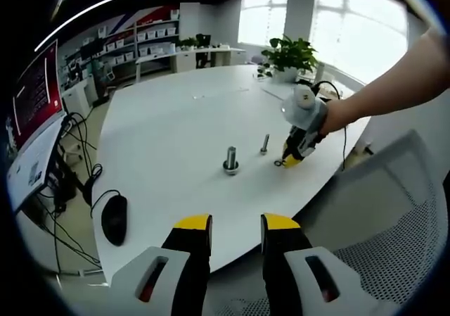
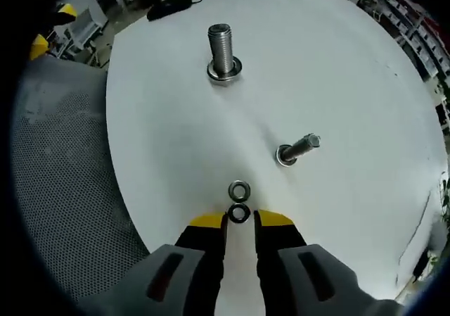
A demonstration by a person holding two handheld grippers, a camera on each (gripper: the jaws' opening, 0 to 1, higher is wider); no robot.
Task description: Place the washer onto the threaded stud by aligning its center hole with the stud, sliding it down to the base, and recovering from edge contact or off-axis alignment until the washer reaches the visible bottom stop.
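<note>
A large threaded stud (image 2: 221, 47) stands upright on the white table (image 2: 337, 62) with a washer around its base. A thinner stud (image 2: 298, 148) stands to its right. A dark washer (image 2: 239, 214) sits between the tips of my right gripper (image 2: 240, 219), whose jaws stand narrow and shut on it, low at the table. A second ring (image 2: 239, 189) lies flat just ahead of it. In the left gripper view, my left gripper (image 1: 237, 224) hangs open and empty off the table's near edge. The large stud (image 1: 230, 159), the thin stud (image 1: 265, 143) and the hand-held right gripper (image 1: 291, 160) lie beyond.
A black mouse (image 1: 114, 219) and cables lie at the table's left end beside a monitor (image 1: 34, 101). A potted plant (image 1: 290, 53) stands at the far side. A grey mesh chair (image 1: 394, 245) sits close to the table edge, as does the chair (image 2: 56, 189).
</note>
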